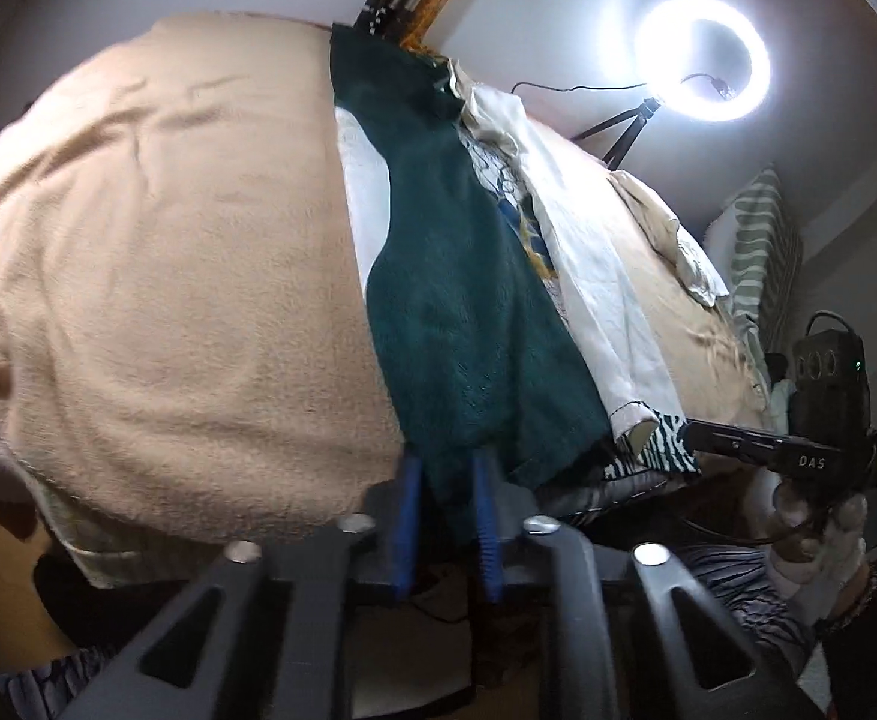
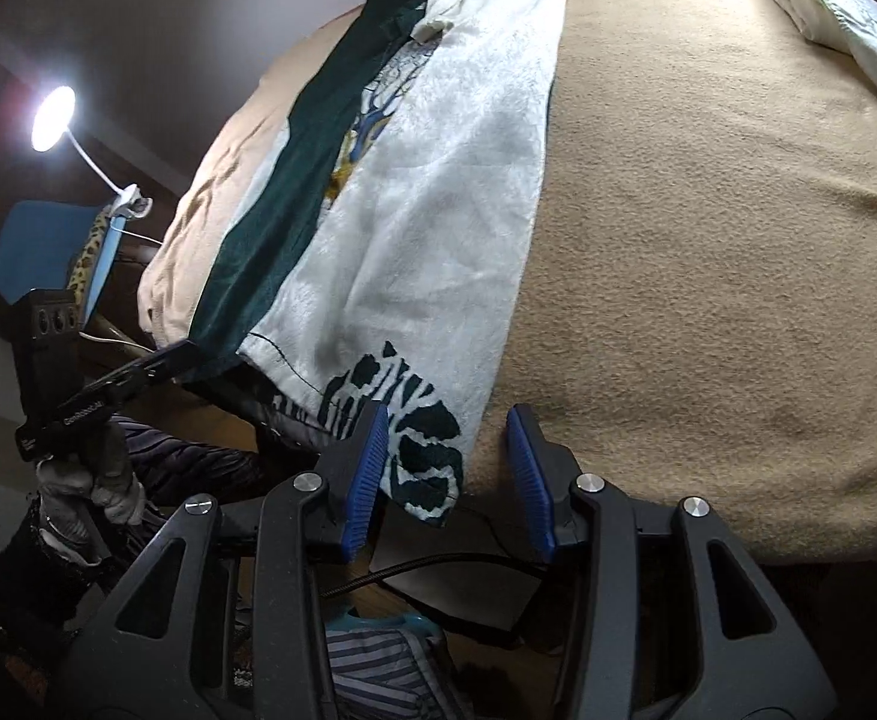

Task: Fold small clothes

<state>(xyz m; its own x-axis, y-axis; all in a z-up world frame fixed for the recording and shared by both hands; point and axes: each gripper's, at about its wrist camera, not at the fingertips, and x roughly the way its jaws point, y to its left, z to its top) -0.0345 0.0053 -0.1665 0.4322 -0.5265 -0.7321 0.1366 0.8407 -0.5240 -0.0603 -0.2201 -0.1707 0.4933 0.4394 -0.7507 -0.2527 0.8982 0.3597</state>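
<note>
Between the right claw (image 2: 447, 474) pads, the white garment's (image 2: 432, 228) patterned corner.

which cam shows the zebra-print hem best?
Right wrist: the zebra-print hem hangs large off the blanket's edge, between the right tool's open pads. Left wrist shows only a small sliver beside the dark green cloth.

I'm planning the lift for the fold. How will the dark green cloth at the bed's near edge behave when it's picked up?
Probably floppy: the dark green cloth drapes over the bed's edge and follows the beige blanket. It looks plush, so the left tool, shut on its hem, should hold without slipping. The overlapping white garment may drag along.
</note>
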